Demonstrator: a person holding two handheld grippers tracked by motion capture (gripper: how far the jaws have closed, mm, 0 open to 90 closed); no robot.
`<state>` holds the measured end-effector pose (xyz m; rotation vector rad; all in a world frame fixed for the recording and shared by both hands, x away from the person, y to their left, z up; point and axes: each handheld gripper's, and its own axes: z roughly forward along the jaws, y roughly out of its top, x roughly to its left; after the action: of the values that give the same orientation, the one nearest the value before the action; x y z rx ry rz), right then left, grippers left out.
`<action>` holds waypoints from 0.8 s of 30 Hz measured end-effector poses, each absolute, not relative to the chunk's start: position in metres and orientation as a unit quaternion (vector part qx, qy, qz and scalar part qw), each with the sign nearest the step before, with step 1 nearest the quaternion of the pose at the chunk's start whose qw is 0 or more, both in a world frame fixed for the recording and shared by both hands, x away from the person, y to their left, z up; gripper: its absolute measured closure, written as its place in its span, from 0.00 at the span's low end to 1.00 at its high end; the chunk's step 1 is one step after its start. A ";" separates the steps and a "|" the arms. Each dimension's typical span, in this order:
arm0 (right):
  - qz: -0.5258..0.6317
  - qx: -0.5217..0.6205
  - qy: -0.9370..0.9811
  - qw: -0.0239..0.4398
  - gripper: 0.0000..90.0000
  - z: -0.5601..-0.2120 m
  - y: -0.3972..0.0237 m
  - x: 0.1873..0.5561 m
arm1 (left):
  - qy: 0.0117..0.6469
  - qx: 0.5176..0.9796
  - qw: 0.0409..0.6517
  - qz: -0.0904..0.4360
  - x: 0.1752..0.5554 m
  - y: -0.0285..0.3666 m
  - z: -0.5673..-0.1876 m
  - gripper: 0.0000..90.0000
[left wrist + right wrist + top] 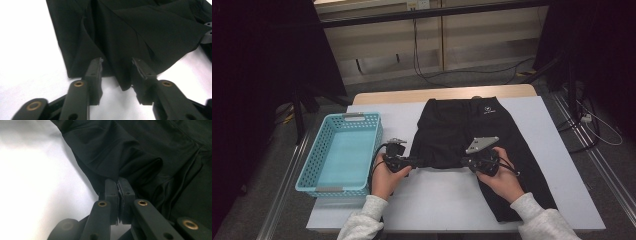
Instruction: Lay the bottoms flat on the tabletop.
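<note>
A pair of black trousers (462,125) lies on the white table (447,200), with one leg folded up so its hem edge runs across the middle. My left gripper (416,161) sits at the left end of that folded edge. In the left gripper view its jaws (117,62) stand apart, with a tongue of the black fabric (140,30) hanging between the pads and not pressed. My right gripper (464,161) is at the right end of the same edge. In the right gripper view it (117,181) is shut on a bunched fold of the trousers (120,147).
A light blue plastic basket (314,145) with nothing in it stands at the table's left side, close to my left hand. The other trouser leg (522,190) reaches down toward the front right edge. Cables and dark stands lie beyond the table.
</note>
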<state>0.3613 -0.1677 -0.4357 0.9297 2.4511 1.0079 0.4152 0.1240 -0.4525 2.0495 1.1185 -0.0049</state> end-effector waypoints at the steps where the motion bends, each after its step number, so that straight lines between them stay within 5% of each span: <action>1: 0.355 0.328 0.859 0.167 0.98 -0.436 -0.168 0.361 | 0.441 0.807 0.393 -0.006 0.415 0.123 -0.453 0.72; 12: 0.363 0.334 0.853 0.170 0.97 -0.435 -0.169 0.362 | 0.448 0.799 0.399 -0.034 0.412 0.119 -0.448 0.98; 24: 0.386 0.346 0.833 0.193 0.97 -0.422 -0.178 0.361 | 0.466 0.769 0.436 -0.029 0.410 0.139 -0.421 1.00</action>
<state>0.3608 -0.1785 -0.4217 0.9700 2.3366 1.0843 0.4102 0.1391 -0.4211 1.9138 1.1594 -0.0718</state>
